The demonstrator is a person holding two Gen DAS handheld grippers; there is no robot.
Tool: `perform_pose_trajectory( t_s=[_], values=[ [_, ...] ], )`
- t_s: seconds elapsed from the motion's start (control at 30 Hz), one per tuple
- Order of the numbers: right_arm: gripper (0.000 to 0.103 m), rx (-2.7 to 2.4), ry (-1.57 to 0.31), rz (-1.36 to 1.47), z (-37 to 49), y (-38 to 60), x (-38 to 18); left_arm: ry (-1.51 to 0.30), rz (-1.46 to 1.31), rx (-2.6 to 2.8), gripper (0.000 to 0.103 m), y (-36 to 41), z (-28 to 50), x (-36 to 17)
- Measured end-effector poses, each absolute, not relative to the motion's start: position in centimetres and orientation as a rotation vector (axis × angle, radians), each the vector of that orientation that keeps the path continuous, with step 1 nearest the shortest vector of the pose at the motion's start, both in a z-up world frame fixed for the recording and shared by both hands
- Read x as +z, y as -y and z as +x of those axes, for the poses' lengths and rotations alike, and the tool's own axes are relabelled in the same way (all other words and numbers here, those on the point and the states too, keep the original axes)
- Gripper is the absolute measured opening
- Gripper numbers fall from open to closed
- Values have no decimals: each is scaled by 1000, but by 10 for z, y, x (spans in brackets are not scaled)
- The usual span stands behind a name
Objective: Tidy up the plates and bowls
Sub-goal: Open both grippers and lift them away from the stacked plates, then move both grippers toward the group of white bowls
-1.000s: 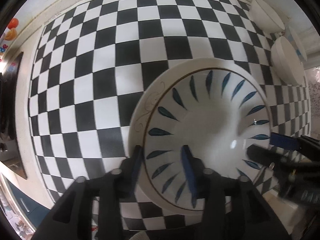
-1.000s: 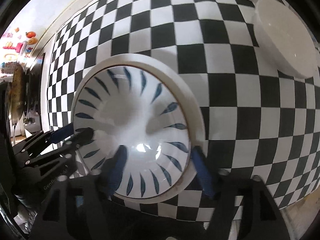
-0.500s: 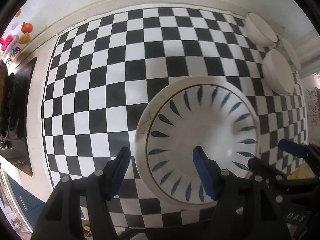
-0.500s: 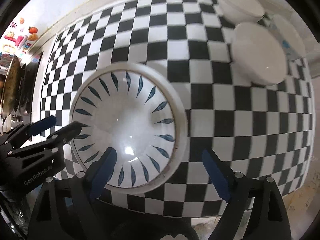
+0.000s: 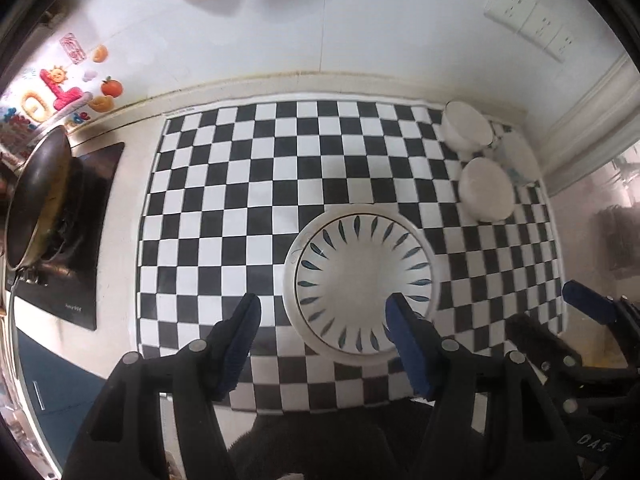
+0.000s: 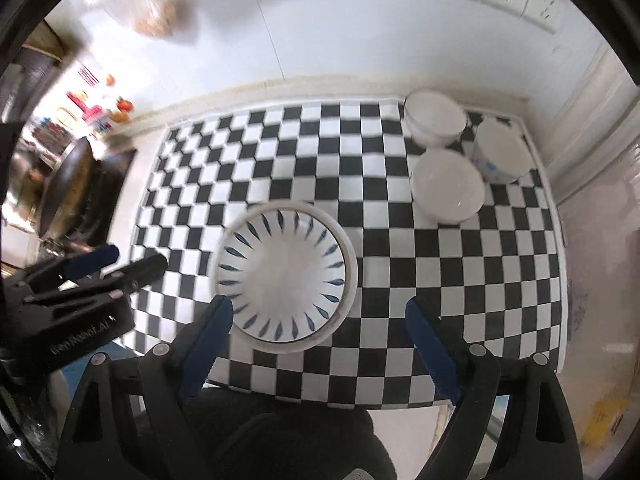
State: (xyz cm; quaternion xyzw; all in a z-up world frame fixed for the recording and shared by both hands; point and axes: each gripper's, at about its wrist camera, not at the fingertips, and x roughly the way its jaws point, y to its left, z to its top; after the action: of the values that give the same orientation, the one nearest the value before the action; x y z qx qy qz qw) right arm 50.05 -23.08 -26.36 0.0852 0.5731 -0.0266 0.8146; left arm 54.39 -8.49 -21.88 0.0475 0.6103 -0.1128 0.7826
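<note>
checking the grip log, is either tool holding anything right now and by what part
Nothing is held. The left tool and right tool are both open above the mat, and the patterned bowl sits free on its plate.

A white bowl with blue leaf strokes [image 5: 362,276] sits upright inside a plain white plate [image 5: 297,240] on the checkered mat [image 5: 224,216], near its front edge. At the mat's far right corner three white bowls [image 6: 447,191] stand upright, clustered close together.

A checkered mat [image 5: 248,200] being spread on the counter, a dark pan [image 5: 36,200] being kept on the stove [image 5: 80,240], colourful magnets [image 5: 60,84] and sockets [image 5: 532,24] being shown on the wall.
</note>
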Motion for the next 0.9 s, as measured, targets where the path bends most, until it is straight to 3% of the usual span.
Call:
perform_pose_trajectory(
  t_s=[0.4,0.9],
  values=[
    [90,-32,-1155,173,458,230,-188,-1269,103,-241,63,80,508,-152],
    [90,-74,-1160,180,456,231,-181,-1272,114,-291,63,79,507,-145]
  ],
)
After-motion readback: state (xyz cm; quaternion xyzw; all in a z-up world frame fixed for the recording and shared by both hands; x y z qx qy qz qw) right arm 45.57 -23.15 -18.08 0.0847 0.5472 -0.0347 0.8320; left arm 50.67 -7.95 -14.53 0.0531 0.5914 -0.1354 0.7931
